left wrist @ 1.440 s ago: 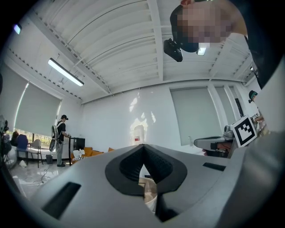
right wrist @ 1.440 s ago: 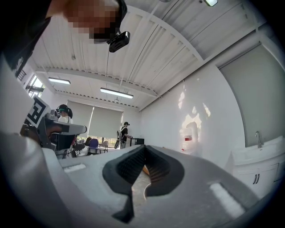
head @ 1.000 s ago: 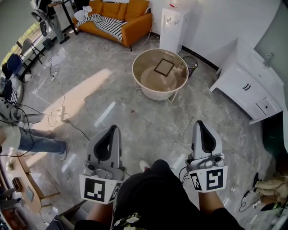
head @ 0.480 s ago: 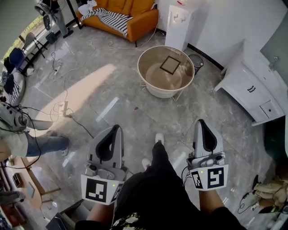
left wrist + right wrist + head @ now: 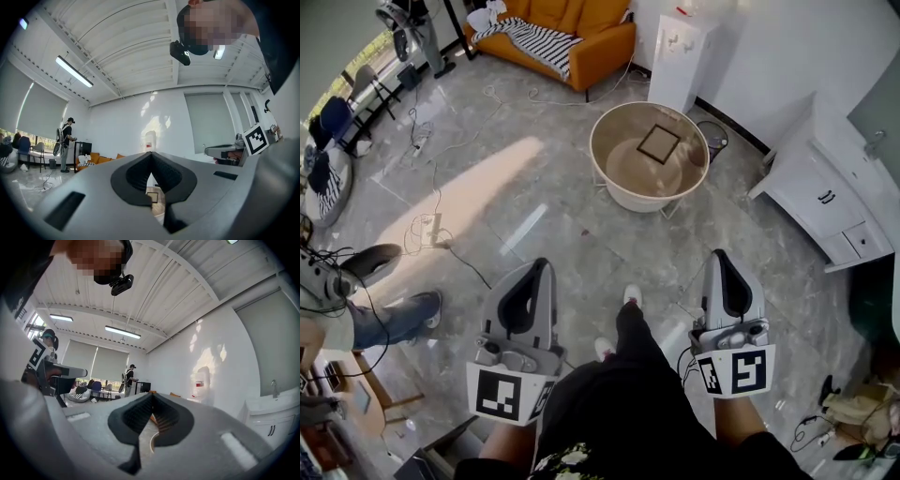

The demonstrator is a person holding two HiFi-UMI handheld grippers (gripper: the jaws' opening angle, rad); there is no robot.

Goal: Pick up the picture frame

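A small dark-edged picture frame [image 5: 659, 143] lies flat on a round pale table [image 5: 609, 184] far ahead across the floor. A sliver of the frame [image 5: 152, 197] shows through the notch of the left gripper view. My left gripper [image 5: 530, 270] and right gripper [image 5: 727, 262] are held level side by side near my body, both shut with nothing between the jaws. They point toward the table, still well short of it. In the right gripper view the gripper [image 5: 151, 398] points past the table's rim [image 5: 152, 442].
An orange sofa [image 5: 577, 33] with a striped blanket stands at the back. A white dispenser [image 5: 680, 58] and a wire bin [image 5: 712, 139] sit beside the table, a white cabinet [image 5: 825, 192] at right. Cables [image 5: 431, 230] trail on the marble floor; a person's legs [image 5: 384, 309] at left.
I have walked forward: the table and frame have drawn a little nearer and shifted right in the head view. Both grippers keep their pose and stay shut.
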